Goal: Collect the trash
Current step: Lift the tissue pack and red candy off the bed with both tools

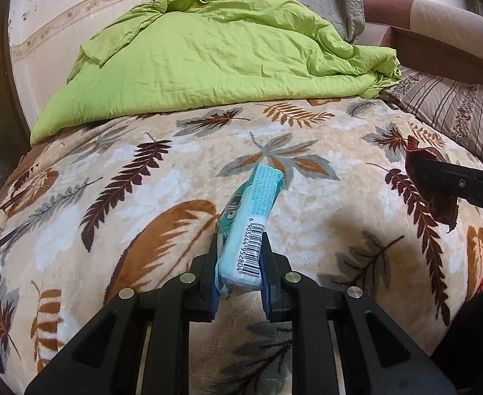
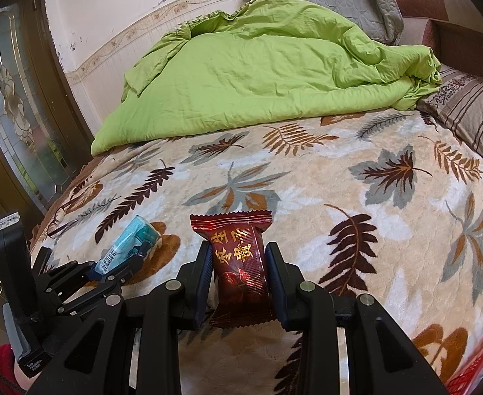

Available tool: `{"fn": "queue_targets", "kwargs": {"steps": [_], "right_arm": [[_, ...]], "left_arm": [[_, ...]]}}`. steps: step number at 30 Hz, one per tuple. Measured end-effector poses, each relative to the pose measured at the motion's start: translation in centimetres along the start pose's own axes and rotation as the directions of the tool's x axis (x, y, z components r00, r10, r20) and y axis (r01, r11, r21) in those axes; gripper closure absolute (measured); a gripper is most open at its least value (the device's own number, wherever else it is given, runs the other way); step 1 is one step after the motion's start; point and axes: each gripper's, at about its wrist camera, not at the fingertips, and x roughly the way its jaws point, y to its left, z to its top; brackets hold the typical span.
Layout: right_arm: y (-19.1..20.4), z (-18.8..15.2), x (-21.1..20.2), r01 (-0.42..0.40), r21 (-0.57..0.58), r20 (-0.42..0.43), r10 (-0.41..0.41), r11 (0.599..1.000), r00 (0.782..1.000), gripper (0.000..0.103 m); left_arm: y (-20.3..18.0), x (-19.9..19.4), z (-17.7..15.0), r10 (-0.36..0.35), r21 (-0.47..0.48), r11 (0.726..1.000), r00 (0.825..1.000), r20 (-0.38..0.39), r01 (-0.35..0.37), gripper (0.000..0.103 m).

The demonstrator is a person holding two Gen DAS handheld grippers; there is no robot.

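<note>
Both hands loaded over the leaf-print blanket (image 1: pixel 307 171).
My left gripper (image 1: pixel 239 263) clamps a pale blue barcoded packet (image 1: pixel 251 217), frame centre; my right gripper (image 2: pixel 239 276) pinches a glossy dark-red, gold-lettered snack wrapper (image 2: pixel 238 263), lower centre.

the pale blue packet (image 1: pixel 248 227) bears barcode number 6 903244 952804; the red wrapper (image 2: pixel 239 263) shows gold chinese characters.
</note>
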Motion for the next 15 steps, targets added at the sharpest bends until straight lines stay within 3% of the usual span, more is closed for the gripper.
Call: {"fn": "queue_targets", "kwargs": {"steps": [15], "right_arm": [[-0.1,0.03,-0.09,-0.001,0.001,0.0,0.001,1.0,1.0,0.068]], "left_arm": [[-0.29,-0.09,-0.04,0.0,0.0,1.0,1.0,0.0,0.0,0.085]]}}
